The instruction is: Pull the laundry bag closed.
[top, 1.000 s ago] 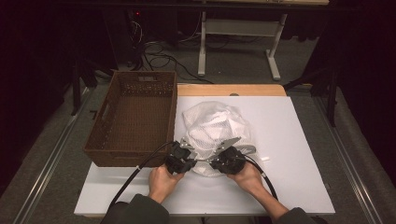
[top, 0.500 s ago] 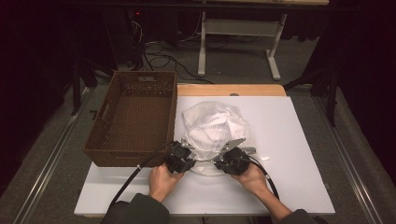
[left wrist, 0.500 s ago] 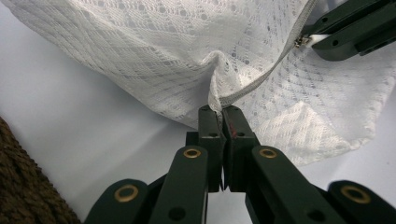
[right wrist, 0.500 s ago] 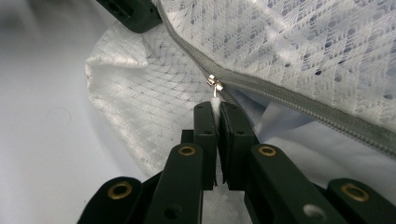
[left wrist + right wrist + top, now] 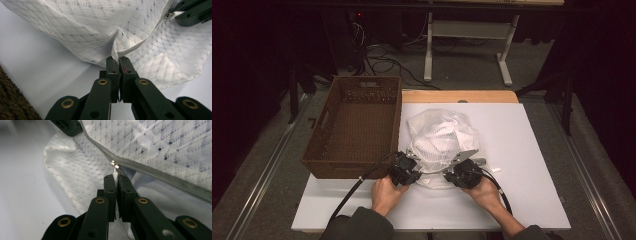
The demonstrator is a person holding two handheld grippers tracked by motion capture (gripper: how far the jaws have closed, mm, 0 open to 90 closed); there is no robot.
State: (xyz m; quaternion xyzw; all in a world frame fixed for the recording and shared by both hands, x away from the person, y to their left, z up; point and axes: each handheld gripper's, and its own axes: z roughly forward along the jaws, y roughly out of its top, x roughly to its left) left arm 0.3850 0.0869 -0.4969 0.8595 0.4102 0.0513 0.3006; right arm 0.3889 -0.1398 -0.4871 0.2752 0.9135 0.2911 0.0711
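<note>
Zipper work on the mesh bag (image 5: 439,142) is under way but looks early. The bag lies on the white desk (image 5: 522,150), just beside the brown basket (image 5: 354,125), which stands empty at the desk's left.

The left gripper (image 5: 117,60) has its fingers (image 5: 111,65) together on a pinch of mesh right at the zipper seam, so the fabric puckers up toward them. The right gripper (image 5: 115,178) has its fingers (image 5: 125,186) clamped on the white pull tab (image 5: 115,175) of the zipper slider (image 5: 114,164). In the high view both grippers sit at the bag's near edge, the left (image 5: 404,167) and the right (image 5: 462,172) fairly close to each other, each held in one hand.

Judging from the right gripper view, the zipper (image 5: 160,176) reads as closed tape on the far side of the slider, toward the right of that view, while a dark gap opens next to the slider on the near side. Which way the slider is meant to travel cannot be told. So both holds are done: fabric anchored, tab gripped. Most of the slider's run along the seam seems left, and whatever is in the bag is inside it, with nothing in the basket.
</note>
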